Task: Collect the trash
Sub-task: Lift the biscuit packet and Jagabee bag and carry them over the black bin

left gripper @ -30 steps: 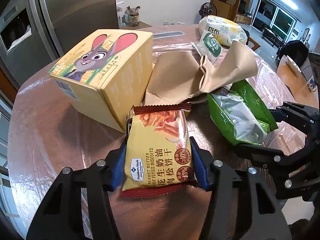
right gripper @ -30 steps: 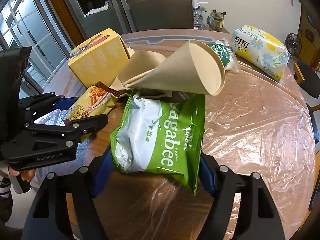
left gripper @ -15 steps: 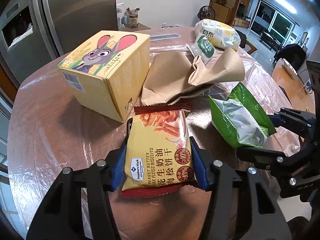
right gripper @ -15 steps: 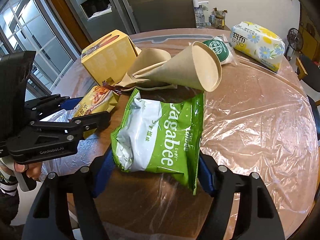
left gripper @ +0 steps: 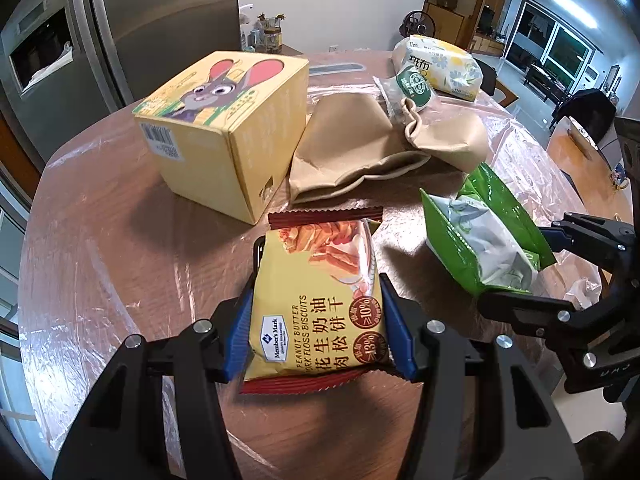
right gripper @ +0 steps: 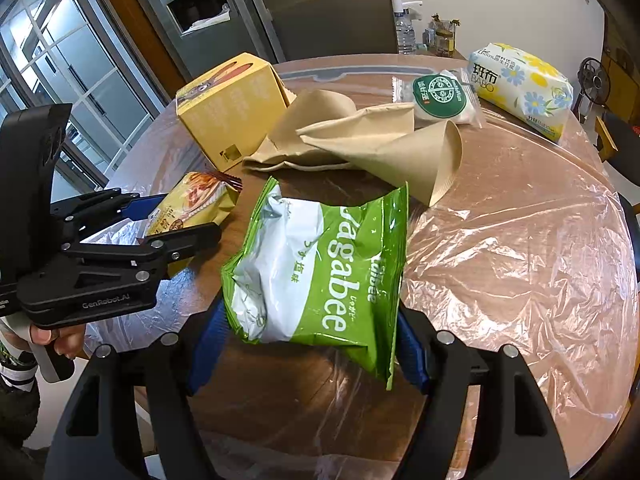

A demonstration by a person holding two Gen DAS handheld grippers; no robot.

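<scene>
My left gripper (left gripper: 320, 320) is shut on a yellow biscuit packet (left gripper: 320, 292), whose sides sit between the blue pads, lifted above the table. My right gripper (right gripper: 308, 344) is shut on a green and white Jagabee snack bag (right gripper: 320, 268), also held up off the table. Each gripper shows in the other's view: the right gripper (left gripper: 560, 264) with the green bag (left gripper: 480, 236) at the right, the left gripper (right gripper: 160, 220) with the yellow packet (right gripper: 192, 204) at the left. Crumpled brown paper (left gripper: 360, 148) lies further back on the table.
A round wooden table under clear plastic film (right gripper: 520, 240) holds a yellow cartoon-rabbit box (left gripper: 224, 128), a small round green-label packet (right gripper: 440, 96) and a flowered tissue pack (right gripper: 520, 84). A steel fridge (left gripper: 160, 12) stands behind. A hand (right gripper: 52, 340) holds the left gripper's handle.
Both grippers have drawn back from the box and the brown paper with their packets still held. The grips look unchanged.
</scene>
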